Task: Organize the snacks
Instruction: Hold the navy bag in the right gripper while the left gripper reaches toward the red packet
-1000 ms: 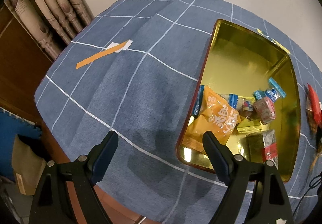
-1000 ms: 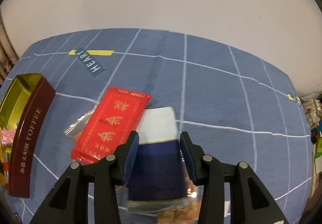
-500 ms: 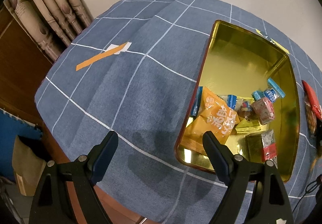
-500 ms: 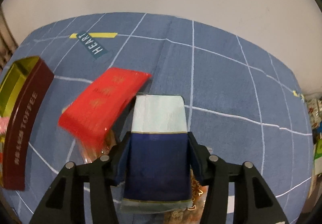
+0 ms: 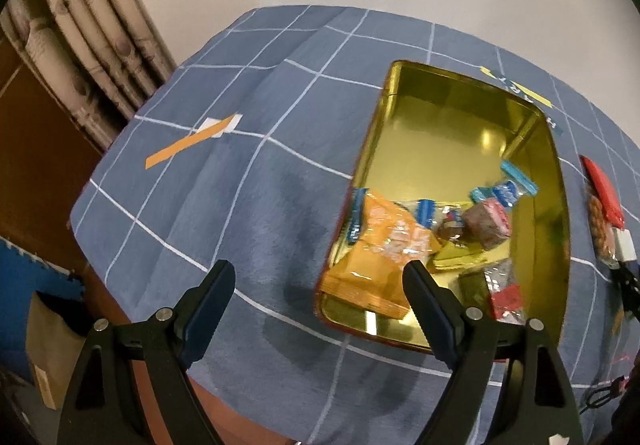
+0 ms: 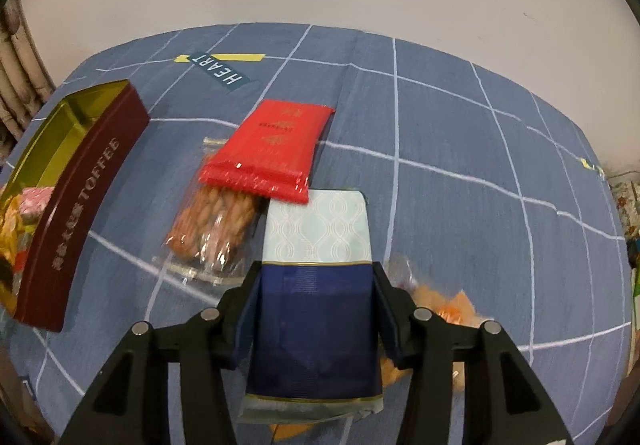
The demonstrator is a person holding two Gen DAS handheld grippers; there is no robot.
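So right now I'm gripping the navy-and-mint packet (image 6: pixel 316 285) with the right gripper (image 6: pixel 316 309), jaws clamped on its two long sides around the dark lower half. It's sitting just above the blue checked tablecloth (image 6: pixel 460 149), its mint end touching the red packet (image 6: pixel 272 149) and the bag of twisted sticks (image 6: pixel 212 221) beside it. I'm guessing it's light, crinkly and a bit slick, so squeezing the edges mid-body seems safer than the floppy sealed end, and whatever's inside might crush. The left gripper (image 5: pixel 316 293) is hanging wide open and empty near the toffee tin (image 5: pixel 372 149), which is already holding the orange pouch (image 5: pixel 376 257) and small candies.
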